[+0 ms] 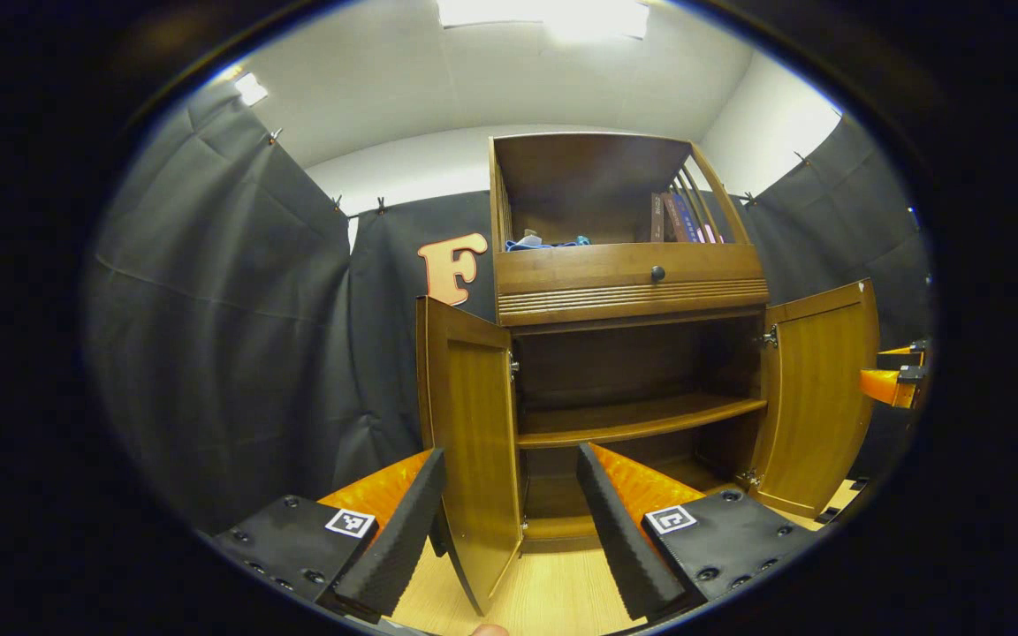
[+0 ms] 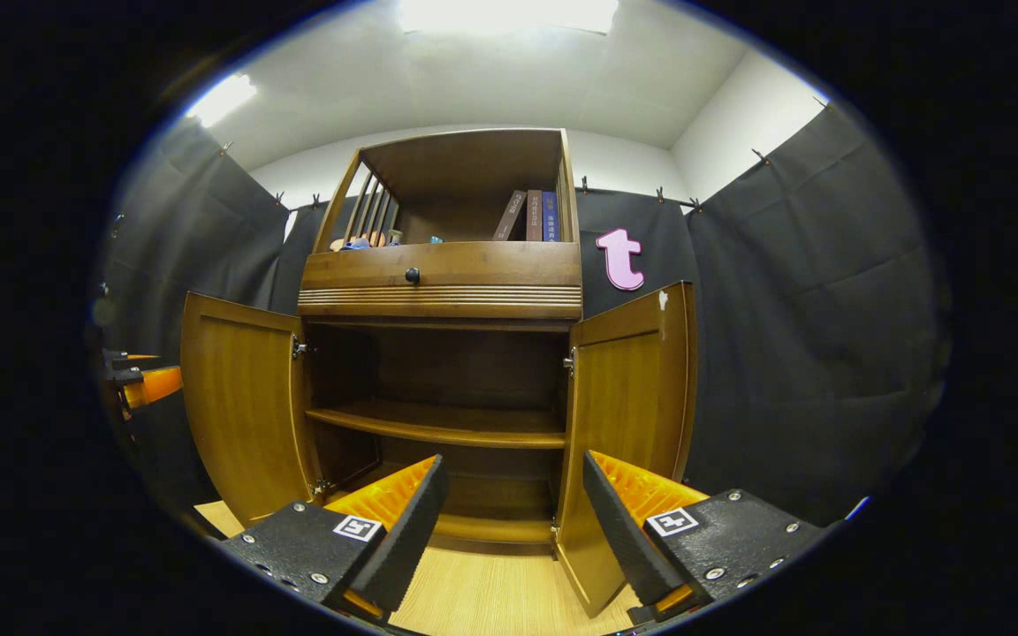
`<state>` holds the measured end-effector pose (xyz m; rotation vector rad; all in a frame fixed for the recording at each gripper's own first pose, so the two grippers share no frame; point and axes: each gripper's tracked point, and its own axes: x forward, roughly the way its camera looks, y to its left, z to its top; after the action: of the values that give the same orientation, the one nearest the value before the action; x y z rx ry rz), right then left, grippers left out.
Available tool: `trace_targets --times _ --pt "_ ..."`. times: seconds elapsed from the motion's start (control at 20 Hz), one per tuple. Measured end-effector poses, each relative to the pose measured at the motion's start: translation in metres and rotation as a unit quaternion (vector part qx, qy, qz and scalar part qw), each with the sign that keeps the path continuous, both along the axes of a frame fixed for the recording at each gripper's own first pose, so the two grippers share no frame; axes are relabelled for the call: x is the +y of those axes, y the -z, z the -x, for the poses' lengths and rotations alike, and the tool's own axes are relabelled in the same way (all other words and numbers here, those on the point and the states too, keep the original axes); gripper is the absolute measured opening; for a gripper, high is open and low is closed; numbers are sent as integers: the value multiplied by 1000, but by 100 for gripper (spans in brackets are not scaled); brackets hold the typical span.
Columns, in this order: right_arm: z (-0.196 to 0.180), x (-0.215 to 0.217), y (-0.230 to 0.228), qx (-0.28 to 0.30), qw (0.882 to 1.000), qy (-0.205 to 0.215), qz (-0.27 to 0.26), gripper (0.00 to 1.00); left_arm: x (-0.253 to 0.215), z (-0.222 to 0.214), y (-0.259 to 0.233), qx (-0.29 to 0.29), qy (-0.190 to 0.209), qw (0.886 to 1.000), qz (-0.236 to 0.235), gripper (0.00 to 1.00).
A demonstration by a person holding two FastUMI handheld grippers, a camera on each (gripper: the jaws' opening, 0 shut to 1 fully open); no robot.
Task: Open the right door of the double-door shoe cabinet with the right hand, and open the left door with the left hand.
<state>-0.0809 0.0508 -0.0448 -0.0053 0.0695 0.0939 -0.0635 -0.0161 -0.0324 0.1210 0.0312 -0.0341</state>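
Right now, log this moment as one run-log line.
brown wooden double-door shoe cabinet: both doors open | left door: between open left gripper fingers, untouched | right door: between open right gripper fingers, untouched

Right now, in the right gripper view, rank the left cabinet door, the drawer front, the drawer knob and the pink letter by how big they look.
1. Left door
2. Drawer front, close behind the door; the fisheye and the angled door make this unsure
3. Pink letter
4. Drawer knob, clearly smallest
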Motion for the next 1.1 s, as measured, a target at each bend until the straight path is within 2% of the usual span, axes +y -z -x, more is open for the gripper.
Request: trace_targets --times 0.05,0.35,0.65,0.75,0.95,1.0,1.1 --pt "4 0 0 1 1000 2 2 98 -2 2 2 2 4 1000 4 96" --pt "15 5 -3 0 1000 3 5 98 -2 8 13 6 3 1000 -5 95" --pt "13 12 -10 -11 1000 -5 9 97 -1 -1 18 11 -2 1000 9 96" --pt "8 9 -7 -11 1000 -4 9 94 -3 -5 20 10 0 1000 3 96" --pt "-10 3 1 -10 1000 -7 2 97 -17 -17 21 4 3 1000 2 96" --pt "-17 1 4 -8 1000 -8 0 93 -21 -22 23 1 0 1000 1 96" --pt "-30 -1 15 -1 1000 -9 -5 93 -29 -32 29 2 -4 1000 -5 96"
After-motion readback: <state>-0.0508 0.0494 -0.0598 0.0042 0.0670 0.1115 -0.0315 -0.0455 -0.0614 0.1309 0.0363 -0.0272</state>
